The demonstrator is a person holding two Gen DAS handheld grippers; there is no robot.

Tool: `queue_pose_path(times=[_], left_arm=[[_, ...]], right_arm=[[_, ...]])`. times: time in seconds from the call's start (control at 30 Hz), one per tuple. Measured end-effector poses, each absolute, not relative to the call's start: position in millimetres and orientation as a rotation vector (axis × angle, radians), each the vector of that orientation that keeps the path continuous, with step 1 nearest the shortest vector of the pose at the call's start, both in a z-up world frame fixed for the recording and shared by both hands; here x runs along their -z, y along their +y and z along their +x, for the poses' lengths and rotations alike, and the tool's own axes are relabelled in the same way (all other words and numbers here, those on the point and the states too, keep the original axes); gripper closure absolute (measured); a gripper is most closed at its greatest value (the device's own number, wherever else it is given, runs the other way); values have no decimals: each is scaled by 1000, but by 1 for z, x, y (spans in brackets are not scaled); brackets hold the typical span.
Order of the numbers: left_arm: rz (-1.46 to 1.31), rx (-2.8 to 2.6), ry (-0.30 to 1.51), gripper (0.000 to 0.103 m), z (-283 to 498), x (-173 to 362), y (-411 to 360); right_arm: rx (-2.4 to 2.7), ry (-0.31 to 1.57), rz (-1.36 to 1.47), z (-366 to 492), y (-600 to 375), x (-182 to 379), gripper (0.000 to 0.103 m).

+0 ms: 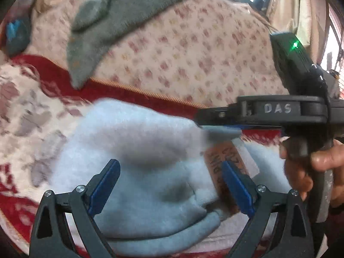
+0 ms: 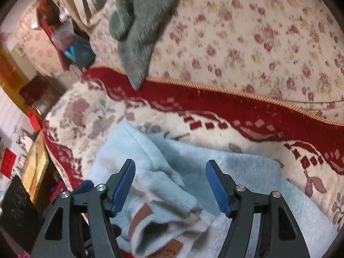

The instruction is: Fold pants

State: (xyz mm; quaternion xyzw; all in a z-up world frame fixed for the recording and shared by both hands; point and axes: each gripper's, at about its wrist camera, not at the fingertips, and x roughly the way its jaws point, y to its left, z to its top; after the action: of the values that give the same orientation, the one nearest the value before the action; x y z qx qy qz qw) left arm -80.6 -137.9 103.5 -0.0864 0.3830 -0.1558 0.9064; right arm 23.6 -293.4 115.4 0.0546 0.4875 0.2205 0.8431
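So both grippers are off the cloth at the moment. The left gripper (image 1: pixel 169 185) has its blue-padded jaws spread about as wide as they go with nothing pinched, and the right gripper (image 2: pixel 171 187) is open a bit narrower, also empty. The pale blue fleece pants (image 2: pixel 247 176) sit right under and just ahead of both sets of fingers, bunched into a rough fold on the red-and-cream patterned plush blanket (image 2: pixel 215 111). In the right wrist view the ribbed waistband end with the brown leather-look patch (image 2: pixel 142 215) lies between and below the jaws, and it's curled up with a dark gap under it rather than lying flat. That's my main worry: fleece this thick tends to spring back, so I reckon the top layer could flop open or slide off the stack if the next grab only catches one layer, or if a pad drags across it on the way in. The other gripper crosses just above the pants in the left wrist view, so the two tools could bump if both go for the same edge. The grey fuzzy garment (image 2: pixel 139 28) lies well ahead of the fingers on the floral quilted bedspread (image 2: pixel 258 43), clear of everything. Containers: I honestly can't see any box, basket or drawer on the bed, only blurry clutter beyond its left edge that I can't make out.
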Motion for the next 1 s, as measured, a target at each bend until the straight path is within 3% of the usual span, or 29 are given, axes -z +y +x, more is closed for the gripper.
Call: queue_pose_path(times=[0.17, 0.37, 0.67, 1.0], left_arm=[[-107, 349, 841, 8, -91, -74, -149], [-51, 343, 826, 8, -98, -68, -155], [-38, 272, 782, 8, -109, -91, -161], [-5, 285, 760, 8, -107, -112, -194]], right_arm=[[-413, 1060, 64, 19, -302, -92, 30], [-375, 1050, 81, 20, -317, -64, 22], [-382, 954, 131, -28, -345, -111, 21], [-310, 929, 220, -102, -403, -124, 19]])
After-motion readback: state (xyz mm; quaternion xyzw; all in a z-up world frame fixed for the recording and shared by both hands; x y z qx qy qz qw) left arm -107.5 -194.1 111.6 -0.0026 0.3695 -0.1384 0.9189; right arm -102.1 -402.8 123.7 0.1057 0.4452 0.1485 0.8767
